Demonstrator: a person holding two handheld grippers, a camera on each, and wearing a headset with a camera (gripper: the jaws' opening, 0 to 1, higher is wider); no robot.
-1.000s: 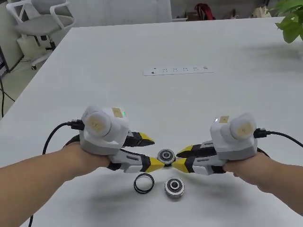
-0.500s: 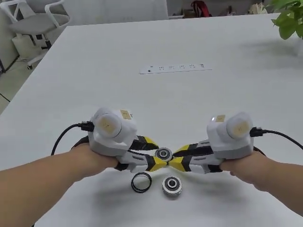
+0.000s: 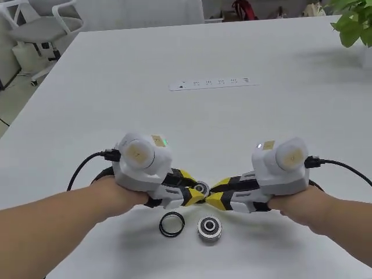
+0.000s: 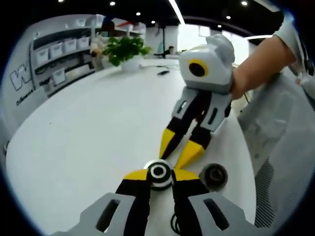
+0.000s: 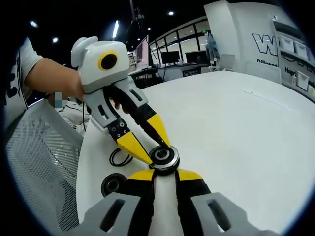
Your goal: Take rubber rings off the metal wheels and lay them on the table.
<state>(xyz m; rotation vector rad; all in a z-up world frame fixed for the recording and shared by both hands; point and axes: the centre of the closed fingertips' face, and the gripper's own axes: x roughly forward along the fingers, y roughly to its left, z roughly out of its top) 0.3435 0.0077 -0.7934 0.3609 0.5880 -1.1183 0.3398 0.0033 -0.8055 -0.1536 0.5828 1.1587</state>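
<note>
Since the picture of one second ago, the left gripper (image 3: 192,187) has closed in toward the right one, and its jaws, then spread wide, have come together on the metal wheel (image 3: 201,188). Left side of the head view: the left gripper is held low over the white bench (image 3: 174,116), its jaws pointing right. In the left gripper view, its yellow tips sit on either side of the wheel (image 4: 160,175) and grip it clear of the surface. Just below and in front of the left gripper, a loose black rubber ring (image 3: 172,224) lies flat on the bench. Beside the ring to the right, close but apart from it, a second wheel (image 3: 209,228) lies flat with its face up. Right side: the right gripper (image 3: 214,193) points left, tip to tip with the left one. Its jaws are set narrow and their tips reach the rim of the held wheel (image 5: 164,156); whether they pinch it cannot be determined. Farther back on the bench lies a power strip (image 3: 210,83), and a plant (image 3: 353,20) stands at the far right corner.
</note>
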